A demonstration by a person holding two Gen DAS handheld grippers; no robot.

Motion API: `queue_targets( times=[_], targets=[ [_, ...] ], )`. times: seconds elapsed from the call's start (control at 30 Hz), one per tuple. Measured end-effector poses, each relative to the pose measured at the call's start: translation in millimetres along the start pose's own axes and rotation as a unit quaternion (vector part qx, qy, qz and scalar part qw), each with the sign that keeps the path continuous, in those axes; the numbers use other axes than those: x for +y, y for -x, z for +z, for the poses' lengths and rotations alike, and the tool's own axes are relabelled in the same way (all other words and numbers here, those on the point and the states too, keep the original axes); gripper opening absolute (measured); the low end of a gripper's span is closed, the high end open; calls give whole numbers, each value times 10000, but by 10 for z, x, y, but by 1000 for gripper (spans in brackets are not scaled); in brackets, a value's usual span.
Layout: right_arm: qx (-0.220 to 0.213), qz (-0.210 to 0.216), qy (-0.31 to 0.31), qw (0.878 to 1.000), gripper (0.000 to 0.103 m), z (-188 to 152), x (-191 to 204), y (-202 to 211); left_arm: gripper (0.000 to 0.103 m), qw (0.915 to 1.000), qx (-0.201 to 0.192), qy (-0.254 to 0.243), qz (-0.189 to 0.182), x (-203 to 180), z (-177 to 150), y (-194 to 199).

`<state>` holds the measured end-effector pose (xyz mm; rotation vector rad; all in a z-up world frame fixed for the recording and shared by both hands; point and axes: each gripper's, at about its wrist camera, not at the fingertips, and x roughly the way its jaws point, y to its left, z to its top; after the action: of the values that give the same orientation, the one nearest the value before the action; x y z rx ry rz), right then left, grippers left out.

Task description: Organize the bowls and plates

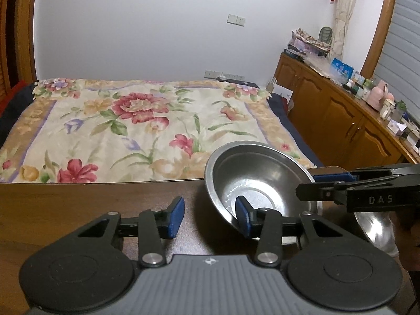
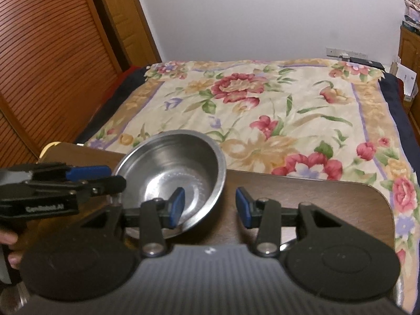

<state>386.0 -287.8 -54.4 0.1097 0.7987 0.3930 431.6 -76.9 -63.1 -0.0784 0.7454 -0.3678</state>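
Observation:
A shiny steel bowl point(image 1: 252, 181) point(image 2: 176, 176) sits tilted on the dark wooden table point(image 1: 78, 210) point(image 2: 302, 197), resting on another steel dish point(image 1: 372, 229) beneath it. My left gripper point(image 1: 209, 216) is open; its right finger is inside the bowl and its left finger outside, straddling the near rim. My right gripper point(image 2: 209, 207) is open too, its left finger inside the bowl, its right finger outside. Each gripper shows in the other's view, reaching in at the bowl's side rim point(image 1: 328, 183) point(image 2: 99, 176).
A bed with a floral blanket point(image 1: 147, 128) point(image 2: 275, 110) lies right behind the table's far edge. A wooden sideboard point(image 1: 341, 115) with small items stands at the right. A slatted wooden door point(image 2: 52, 52) is at the left.

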Motion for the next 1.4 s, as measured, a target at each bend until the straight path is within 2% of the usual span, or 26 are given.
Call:
queue_targets(
  times=[0.2,0.3,0.43,0.57,0.77,1.4],
  targets=[
    [91,22,-94,9999,43,-25,-7,-65,38,9999,43,88,-102,-6,-15,-26],
    [133,112,-186,9997,38,-42,-22,-95,27,9998,91,95,-176,-6,-23,-18],
    [160,262,-248,9992,21,-61,6,-98,21,9997,136,77,-163,-23,-42,25],
    [242,256,-88,9993,20,-82,83,-55,16,9998,114,63,-126,-22,-45,120],
    [117,404,-190,9989,19,-89,98,161,17,9997,37,-27,-223,-95,-29,376],
    [-333,296,-150,9989,21,-87,346,949,17,9984,-349,-213,-388,-435,10,1243]
  ],
)
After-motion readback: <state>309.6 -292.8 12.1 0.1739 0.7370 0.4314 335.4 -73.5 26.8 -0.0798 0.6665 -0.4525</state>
